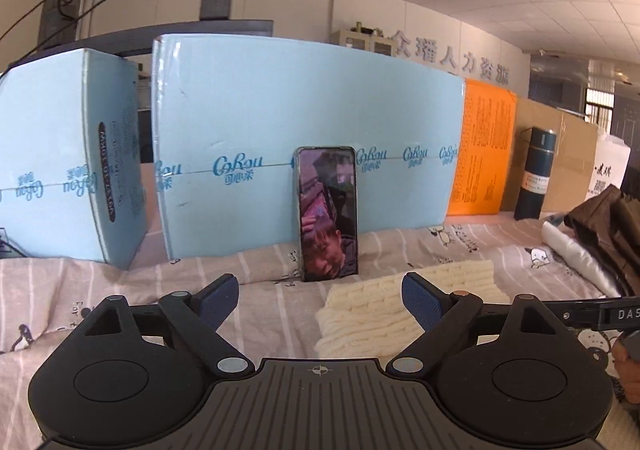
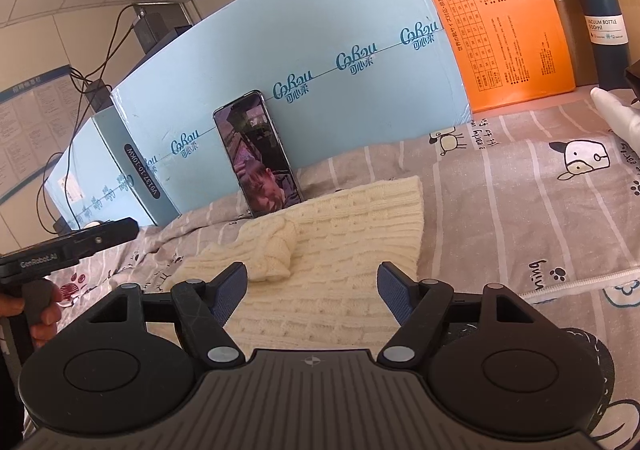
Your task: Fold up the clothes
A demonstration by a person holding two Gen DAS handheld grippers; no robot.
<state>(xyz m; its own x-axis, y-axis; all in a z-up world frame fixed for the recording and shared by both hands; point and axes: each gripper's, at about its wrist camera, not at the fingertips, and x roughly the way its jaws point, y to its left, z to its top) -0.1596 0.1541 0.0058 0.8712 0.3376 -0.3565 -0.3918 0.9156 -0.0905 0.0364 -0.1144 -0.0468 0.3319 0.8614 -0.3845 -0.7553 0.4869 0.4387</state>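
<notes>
A cream cable-knit sweater [image 2: 340,242] lies folded on the grey patterned bedsheet [image 2: 520,209], with a bunched sleeve [image 2: 272,250] resting on top. In the left wrist view the same sweater [image 1: 396,298] lies ahead and to the right. My left gripper [image 1: 320,298] is open above the sheet, just left of the sweater, holding nothing. My right gripper [image 2: 312,290] is open over the sweater's near part, nothing between its blue pads [image 2: 394,294]. The left gripper's body [image 2: 72,246], with a hand on its handle, shows at the left of the right wrist view.
A phone [image 1: 326,213] leans upright against light blue cartons [image 1: 304,121] at the back. An orange box [image 1: 482,153], a dark vacuum bottle [image 1: 536,173] and brown cardboard stand further right. A brown garment [image 1: 604,226] and a clear plastic bag [image 1: 576,254] lie at the right.
</notes>
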